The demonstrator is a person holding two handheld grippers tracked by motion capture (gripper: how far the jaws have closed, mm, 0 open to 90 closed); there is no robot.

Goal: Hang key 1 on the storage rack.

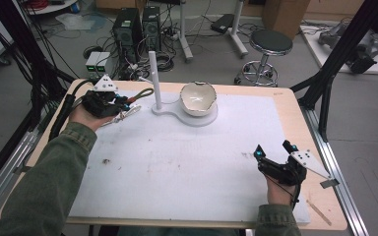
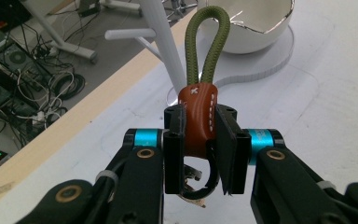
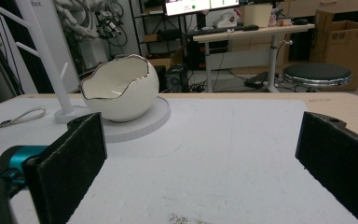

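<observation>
Gripping an olive-looped keychain (image 2: 199,112), left tongs (image 2: 200,154) hover over the white mat (image 1: 187,162); right tongs (image 3: 200,154) gape empty.

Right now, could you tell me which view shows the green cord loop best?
The left gripper view: the green cord loop rises large and sharp from its brown sleeve. The high view shows it small.

Little legible text. White panel (image 3: 41,14) at top left of right gripper view: letters "ibot" (start cut off). Brown leather keychain tab (image 2: 198,112) in left gripper view: small white cross mark near top, row of white stitch-like marks down side, too small to read.
</observation>
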